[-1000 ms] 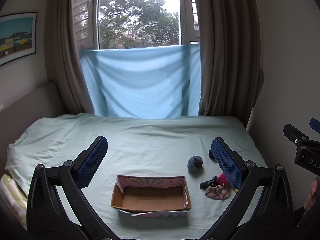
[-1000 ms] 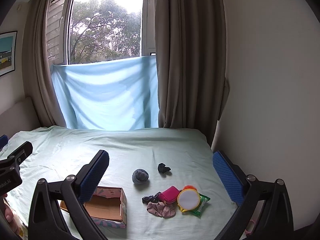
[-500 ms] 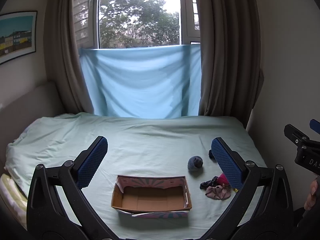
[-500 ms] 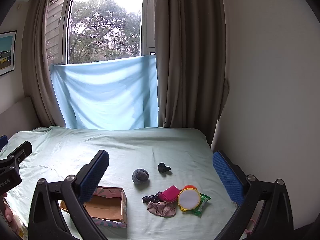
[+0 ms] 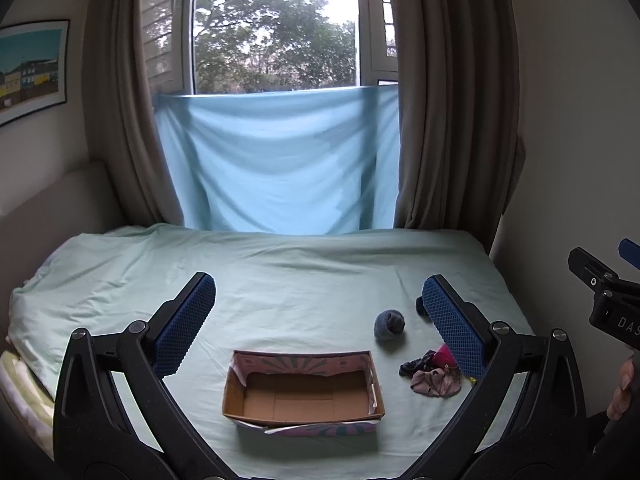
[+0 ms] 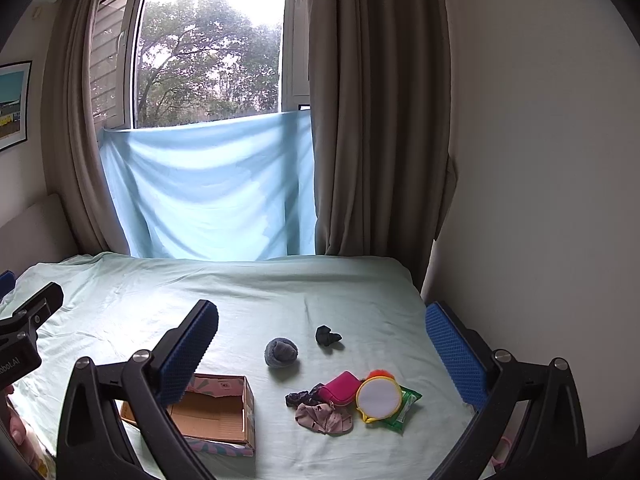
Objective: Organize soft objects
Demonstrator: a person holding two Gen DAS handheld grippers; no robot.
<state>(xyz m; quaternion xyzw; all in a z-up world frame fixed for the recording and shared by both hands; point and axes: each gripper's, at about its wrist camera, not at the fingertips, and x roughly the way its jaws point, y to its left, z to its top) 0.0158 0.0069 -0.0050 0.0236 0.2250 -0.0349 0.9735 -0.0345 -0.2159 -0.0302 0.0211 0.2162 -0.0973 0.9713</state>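
Note:
An open cardboard box point(image 5: 303, 394) point(image 6: 218, 414) lies empty on the pale green bed. Right of it sit a grey-blue sock ball point(image 5: 389, 323) point(image 6: 281, 352), a small dark sock point(image 6: 327, 335), a pink pouch point(image 6: 341, 388), a crumpled beige cloth point(image 5: 434, 382) point(image 6: 323, 418), a dark scrunchie point(image 6: 299, 397), a round yellow-rimmed mirror point(image 6: 378, 399) and a green packet point(image 6: 404, 404). My left gripper point(image 5: 316, 320) hovers open above the box. My right gripper point(image 6: 320, 346) hangs open over the pile, touching nothing.
The bed sheet point(image 5: 280, 276) runs back to a blue cloth point(image 5: 276, 160) hung under the window, with brown curtains either side. A white wall point(image 6: 540, 160) borders the bed's right edge. A headboard point(image 5: 48, 200) stands at left. Folded bedding point(image 5: 20, 380) lies at the lower left.

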